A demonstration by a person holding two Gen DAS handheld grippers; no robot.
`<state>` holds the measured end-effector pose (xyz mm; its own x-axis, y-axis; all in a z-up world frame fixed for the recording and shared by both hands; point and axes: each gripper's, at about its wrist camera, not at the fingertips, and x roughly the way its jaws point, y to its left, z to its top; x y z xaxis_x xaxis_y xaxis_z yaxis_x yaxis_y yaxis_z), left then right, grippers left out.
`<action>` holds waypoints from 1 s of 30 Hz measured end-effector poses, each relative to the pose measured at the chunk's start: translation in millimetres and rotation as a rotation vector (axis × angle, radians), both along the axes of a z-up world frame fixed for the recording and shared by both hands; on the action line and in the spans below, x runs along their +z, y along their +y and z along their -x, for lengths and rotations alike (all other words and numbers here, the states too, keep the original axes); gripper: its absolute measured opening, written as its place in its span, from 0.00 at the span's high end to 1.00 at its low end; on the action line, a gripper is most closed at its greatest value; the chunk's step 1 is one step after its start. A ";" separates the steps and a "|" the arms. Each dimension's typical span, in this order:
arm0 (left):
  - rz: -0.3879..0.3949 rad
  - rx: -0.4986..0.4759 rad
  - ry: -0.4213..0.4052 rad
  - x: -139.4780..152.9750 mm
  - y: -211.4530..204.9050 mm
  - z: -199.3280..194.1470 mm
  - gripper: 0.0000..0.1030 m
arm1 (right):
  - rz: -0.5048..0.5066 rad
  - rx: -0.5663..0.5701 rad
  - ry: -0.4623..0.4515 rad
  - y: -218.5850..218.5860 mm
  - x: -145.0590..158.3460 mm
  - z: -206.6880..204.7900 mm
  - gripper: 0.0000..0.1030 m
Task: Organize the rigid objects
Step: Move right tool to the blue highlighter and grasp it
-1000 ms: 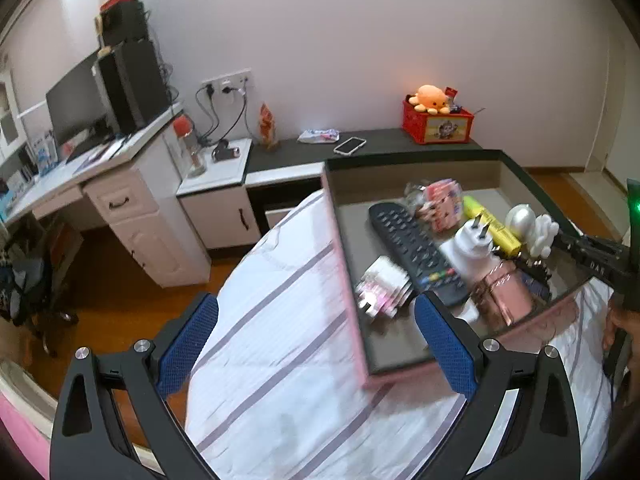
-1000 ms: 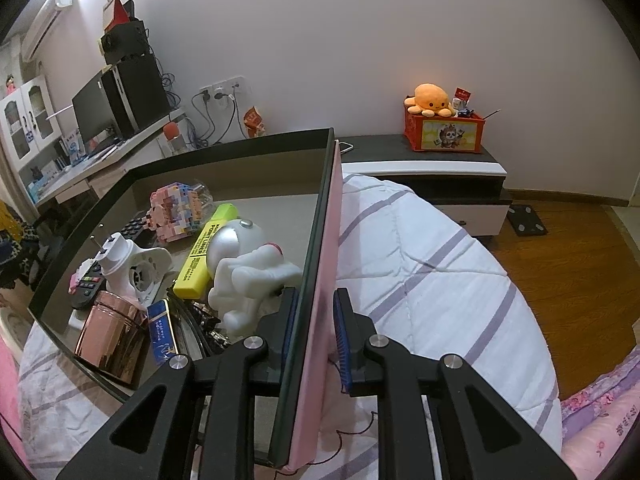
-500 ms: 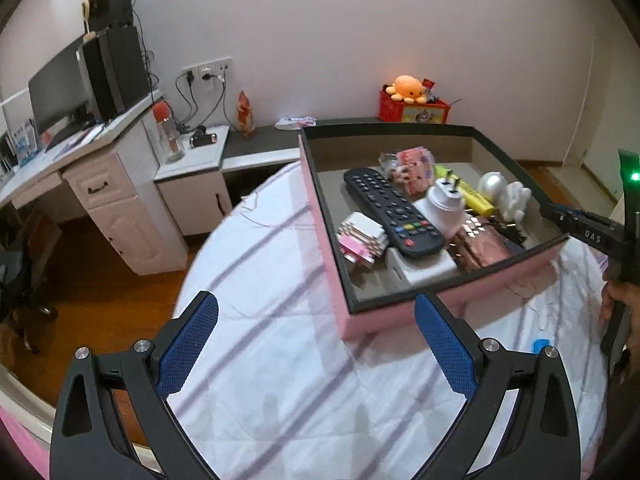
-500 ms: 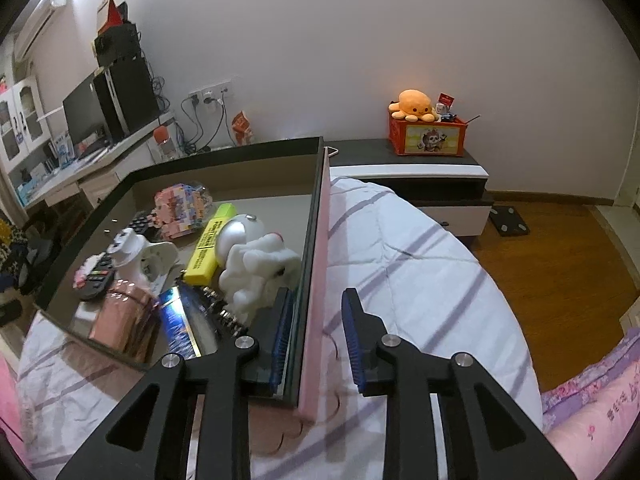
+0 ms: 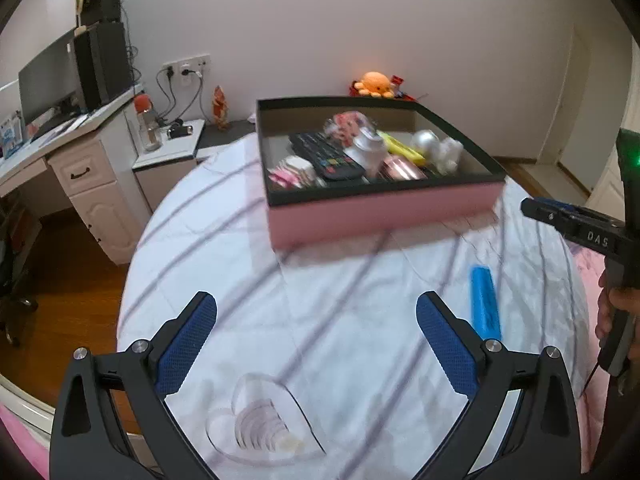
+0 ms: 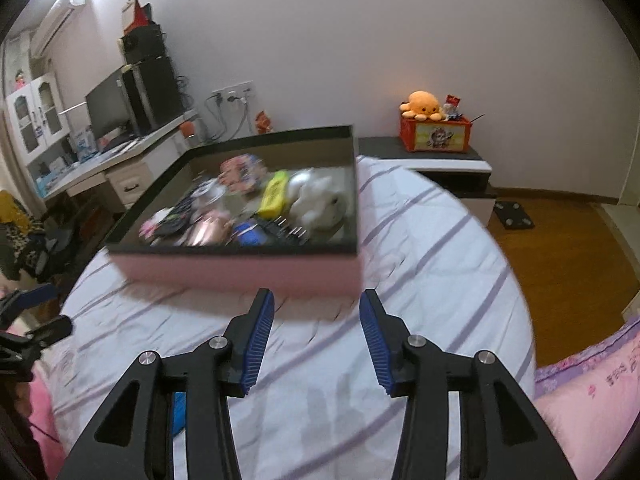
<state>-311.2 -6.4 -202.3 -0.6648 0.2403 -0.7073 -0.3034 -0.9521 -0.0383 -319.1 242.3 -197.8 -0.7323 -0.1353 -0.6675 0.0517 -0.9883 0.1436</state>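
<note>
- The round bed, under a white sheet with purple stripes, carries everything; its soft, rumpled top could let the box tilt or slide if nudged.
- The pink box with a black rim sits on the bed's far half, apart from both grippers. It holds a black remote control, a yellow highlighter, a white figurine, a white plug adapter and a rose-gold container, all crowded together; a reach among them could knock one over the low wall.
- The left gripper stands wide open with nothing between its pads, low over the sheet.
- The right gripper has just been opening; its jaws are parted and empty, just short of the box's near wall.
- A blue bar-shaped object lies loose on the sheet between the grippers, outside the box. It likely goes in next; a grip near one end could let it swing or drop.
- A clear heart-shaped piece lies under the left gripper and is easy to miss or press on.
- A desk and a bedside cabinet stand beyond the bed, out of the way.
</note>
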 end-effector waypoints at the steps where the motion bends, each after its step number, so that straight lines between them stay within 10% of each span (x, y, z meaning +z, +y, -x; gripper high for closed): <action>1: 0.000 -0.007 0.001 -0.5 1.0 -6.0 0.02 | 0.005 0.014 -0.011 -4.5 -1.9 -6.4 0.55; 13: 0.025 0.074 0.011 4.5 -13.2 -31.6 0.01 | 0.140 0.099 -0.097 -72.3 -30.3 -49.3 0.47; 19: 0.021 0.099 0.053 20.6 -22.4 -1.6 0.03 | 0.018 0.076 -0.120 -95.3 -44.9 -33.2 0.47; 25: -0.030 0.149 0.017 26.3 -34.7 57.7 0.31 | -0.062 0.073 -0.102 -72.9 -50.1 -29.9 0.74; 30: -0.023 0.149 -0.028 13.9 -26.8 98.0 0.45 | -0.088 0.010 -0.099 -33.3 -48.7 -27.7 0.74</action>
<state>-409.2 -33.2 -188.4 -0.6747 0.1562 -0.7213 -0.1569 -0.9854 -0.0667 -291.4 209.0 -246.5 -0.6613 -0.0800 -0.7458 0.0515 -0.9968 0.0613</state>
